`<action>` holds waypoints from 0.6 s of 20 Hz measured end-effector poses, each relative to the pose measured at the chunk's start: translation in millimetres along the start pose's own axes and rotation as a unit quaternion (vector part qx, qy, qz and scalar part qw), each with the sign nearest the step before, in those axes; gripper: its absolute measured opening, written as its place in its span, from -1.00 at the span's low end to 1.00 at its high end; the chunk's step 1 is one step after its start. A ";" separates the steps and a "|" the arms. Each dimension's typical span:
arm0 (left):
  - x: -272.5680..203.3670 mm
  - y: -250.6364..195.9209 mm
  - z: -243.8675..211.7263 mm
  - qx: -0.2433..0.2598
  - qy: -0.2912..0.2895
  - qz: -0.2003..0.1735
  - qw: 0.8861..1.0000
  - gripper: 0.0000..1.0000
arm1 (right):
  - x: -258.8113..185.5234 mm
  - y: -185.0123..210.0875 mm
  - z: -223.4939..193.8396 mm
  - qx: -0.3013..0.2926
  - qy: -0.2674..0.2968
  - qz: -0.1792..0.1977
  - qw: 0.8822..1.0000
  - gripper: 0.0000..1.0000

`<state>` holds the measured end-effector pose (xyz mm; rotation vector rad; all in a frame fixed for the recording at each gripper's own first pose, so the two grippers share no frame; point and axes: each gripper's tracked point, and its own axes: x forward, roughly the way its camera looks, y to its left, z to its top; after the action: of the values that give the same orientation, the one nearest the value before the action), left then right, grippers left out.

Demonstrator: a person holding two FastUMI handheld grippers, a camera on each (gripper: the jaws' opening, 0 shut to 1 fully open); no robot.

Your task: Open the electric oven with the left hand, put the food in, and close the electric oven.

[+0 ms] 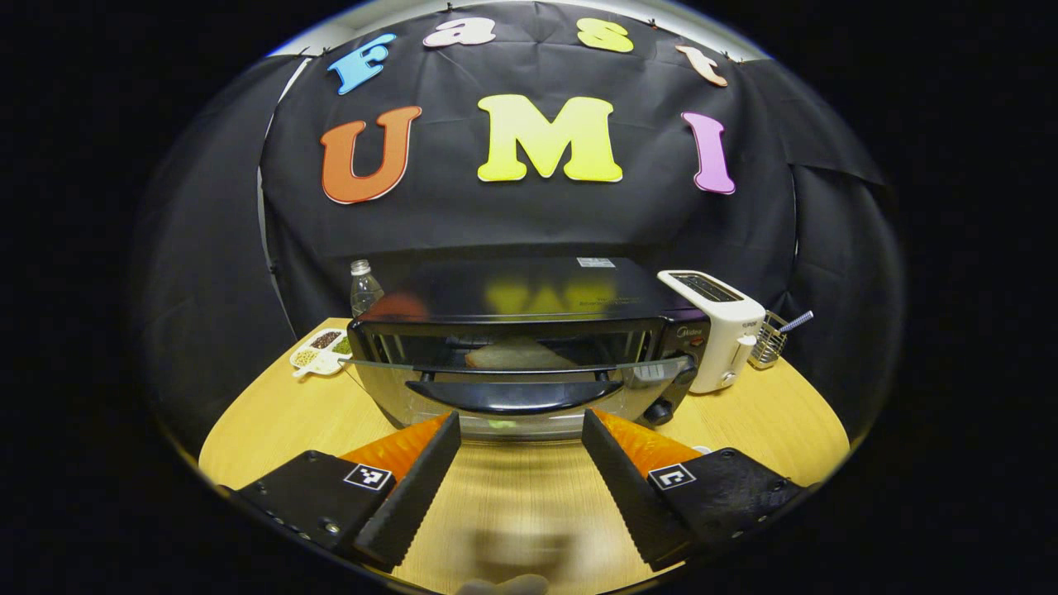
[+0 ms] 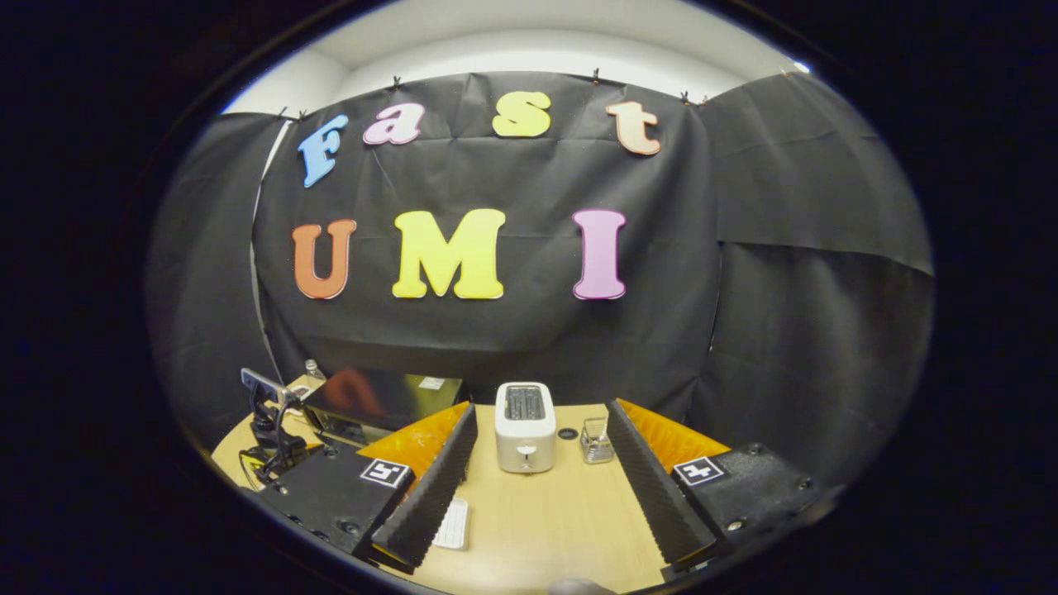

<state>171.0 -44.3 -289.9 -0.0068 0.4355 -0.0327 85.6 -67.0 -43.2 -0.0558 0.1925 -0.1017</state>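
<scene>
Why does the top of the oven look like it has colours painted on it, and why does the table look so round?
In the left gripper view the oven has a shiny black top that mirrors the wall's colours, blurred; the fisheye lens bends the table edge into a curve. In the right gripper view the oven top shows the same glare, and the toaster looks sharp.

Left hand-held gripper (image 1: 521, 442) and right hand-held gripper (image 2: 541, 471) both gape wide.

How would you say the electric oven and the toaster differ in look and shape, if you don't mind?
The electric oven is black, wide and low; the toaster is white, narrow and upright. The oven has a front door, standing ajar, with a handle; the toaster has slots on top. Both stand on the wooden table, side by side.
</scene>
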 end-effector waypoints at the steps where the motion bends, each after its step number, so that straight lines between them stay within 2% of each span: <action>1: 2.0 0.1 1.5 0.002 -0.001 0.000 1.000 0.94 | 0.5 -0.1 1.3 0.000 0.000 -0.001 1.000 1.00; 2: 3.0 0.1 3.8 0.003 -0.002 -0.002 1.000 0.94 | 0.7 0.9 1.3 0.002 0.001 0.001 1.000 1.00; 3: 2.6 0.4 5.9 0.003 -0.004 -0.002 1.000 0.94 | 0.2 1.9 2.1 0.002 0.001 0.001 1.000 0.82; 4: 1.4 1.2 7.9 0.002 -0.006 -0.001 1.000 0.93 | 0.6 1.9 3.6 0.002 0.000 0.000 1.000 1.00; 6: -3.0 3.5 10.2 0.002 -0.009 0.001 1.000 0.94 | 0.5 6.3 6.5 0.005 -0.003 0.005 1.000 1.00; 7: -5.7 4.9 12.3 0.002 -0.011 0.001 1.000 0.94 | 0.6 8.8 7.5 0.006 -0.004 0.008 1.000 0.82; 8: -10.1 6.7 15.9 0.002 -0.015 0.003 1.000 0.94 | -0.2 12.9 9.5 0.008 -0.006 0.012 1.000 1.00; 9: -15.3 9.3 18.8 0.001 -0.018 0.005 1.000 0.94 | -0.3 18.6 11.9 0.009 -0.009 0.018 1.000 0.82; 12: -34.7 20.4 33.0 -0.006 -0.032 0.015 0.999 0.94 | -1.3 33.3 18.7 0.009 -0.019 0.036 0.999 0.82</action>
<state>154.1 -22.8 -245.6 -0.0127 0.3724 -0.0009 91.2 -33.0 -26.7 -0.0327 0.1558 -0.0308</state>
